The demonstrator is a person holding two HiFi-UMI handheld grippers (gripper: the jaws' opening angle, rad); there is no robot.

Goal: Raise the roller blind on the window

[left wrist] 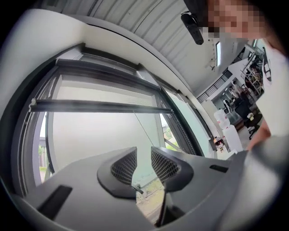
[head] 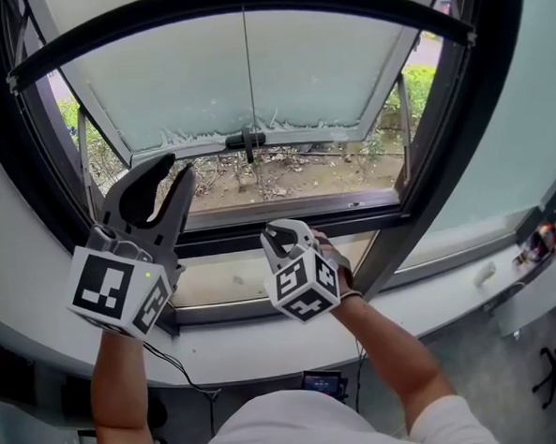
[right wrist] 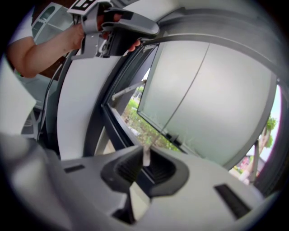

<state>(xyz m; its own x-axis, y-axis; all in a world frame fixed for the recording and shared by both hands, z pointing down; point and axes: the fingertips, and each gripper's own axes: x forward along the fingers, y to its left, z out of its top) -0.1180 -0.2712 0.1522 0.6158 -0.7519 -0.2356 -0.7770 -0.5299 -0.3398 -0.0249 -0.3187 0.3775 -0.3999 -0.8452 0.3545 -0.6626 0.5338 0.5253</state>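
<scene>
Blind [head: 204,80] covers most of the window [head: 286,206], so raising lies mostly ahead; right gripper [head: 277,233] pinches a white tab [right wrist: 146,154], left gripper [head: 177,166] gapes empty.

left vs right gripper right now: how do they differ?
Jaws: the left gripper has its jaws apart with nothing between them. The right gripper has them nearly together, pinching a small pale strip.
Height: in the head view the left gripper is held higher, its tips in front of the window frame, while the right gripper sits lower.
Shared: both point toward that window.
</scene>
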